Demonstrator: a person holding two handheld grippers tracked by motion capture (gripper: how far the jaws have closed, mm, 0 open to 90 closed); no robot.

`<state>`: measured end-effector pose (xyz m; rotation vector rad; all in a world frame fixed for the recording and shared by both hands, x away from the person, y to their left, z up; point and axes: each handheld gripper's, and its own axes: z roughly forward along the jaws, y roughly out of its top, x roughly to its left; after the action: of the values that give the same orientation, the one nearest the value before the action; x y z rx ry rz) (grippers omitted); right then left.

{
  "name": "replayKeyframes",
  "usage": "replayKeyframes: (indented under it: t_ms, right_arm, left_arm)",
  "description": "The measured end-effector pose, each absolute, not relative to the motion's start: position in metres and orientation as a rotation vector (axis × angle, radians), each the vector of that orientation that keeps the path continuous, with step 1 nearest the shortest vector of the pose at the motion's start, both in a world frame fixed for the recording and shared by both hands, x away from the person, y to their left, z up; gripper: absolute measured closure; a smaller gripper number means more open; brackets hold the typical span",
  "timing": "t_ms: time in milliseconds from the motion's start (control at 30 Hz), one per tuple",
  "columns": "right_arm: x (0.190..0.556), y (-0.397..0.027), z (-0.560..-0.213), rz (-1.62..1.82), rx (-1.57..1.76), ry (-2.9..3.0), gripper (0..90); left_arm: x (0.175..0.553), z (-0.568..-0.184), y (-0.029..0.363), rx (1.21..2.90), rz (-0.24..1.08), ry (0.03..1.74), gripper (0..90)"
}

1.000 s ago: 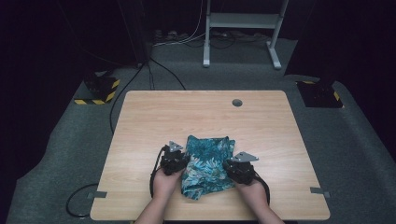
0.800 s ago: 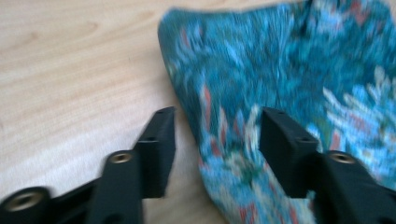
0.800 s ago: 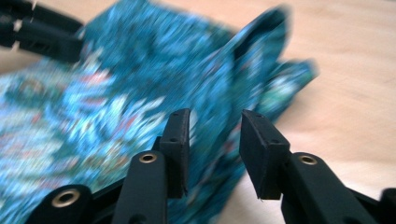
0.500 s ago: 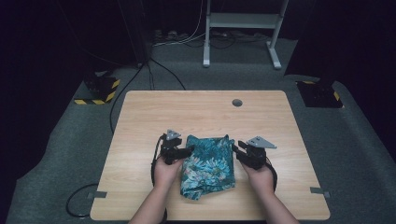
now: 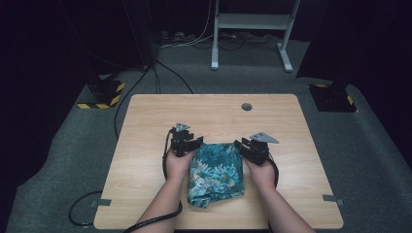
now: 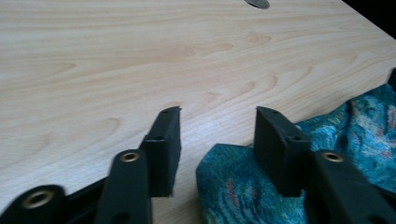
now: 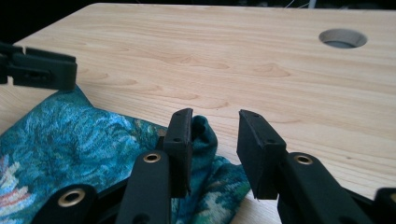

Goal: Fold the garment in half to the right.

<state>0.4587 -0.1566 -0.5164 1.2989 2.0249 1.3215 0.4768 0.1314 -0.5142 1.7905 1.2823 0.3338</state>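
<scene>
A teal flower-patterned cloth [image 5: 216,172] lies crumpled on the wooden table [image 5: 145,126], near its front edge. My left gripper [image 5: 188,143] stands at the cloth's far left corner. Its jaws have just been closing, and they remain apart. In the left gripper view [image 6: 217,126] that corner of the cloth [image 6: 233,191] lies low between them, beside the right-hand pad, unpinched. My right gripper [image 5: 248,148] is at the far right corner, open. In the right gripper view [image 7: 215,135] a fold of cloth [image 7: 70,135] rises behind its left-hand jaw, with bare wood in the gap.
A round cable hole [image 5: 247,106] sits in the table's far half, seen too in the right gripper view [image 7: 341,37]. Bare wood stretches beyond both grippers. Cables trail off the front edge. Dark floor, stands and a white frame [image 5: 252,19] surround the table.
Both hands have slid away from the person along the cloth's two sides, from its middle to its far corners. The cloth itself lies much as before.
</scene>
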Motion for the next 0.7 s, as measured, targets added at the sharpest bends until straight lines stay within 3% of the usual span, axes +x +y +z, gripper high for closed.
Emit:
replayKeyframes:
  t_ms: [100, 200, 233, 367, 700]
  right_arm:
    - [0.461, -0.153, -0.519, 1.310, 1.295, 2.040, 68.0]
    - [0.461, -0.149, -0.520, 1.289, 1.270, 2.055, 86.2]
    - [0.461, -0.148, -0.520, 1.284, 1.259, 2.058, 88.2]
    - [0.460, -0.145, -0.518, 1.261, 1.245, 2.083, 89.9]
    - [0.464, -0.164, -0.520, 1.217, 1.277, 2.102, 90.0]
  left_arm:
    - [0.477, -0.520, 0.131, 1.790, 0.305, 1.301, 62.6]
    - [0.477, -0.524, 0.132, 1.788, 0.286, 1.307, 72.7]
    - [0.477, -0.525, 0.132, 1.788, 0.279, 1.307, 75.1]
    - [0.477, -0.525, 0.130, 1.811, 0.275, 1.297, 86.3]
    - [0.478, -0.527, 0.140, 1.767, 0.248, 1.322, 87.5]
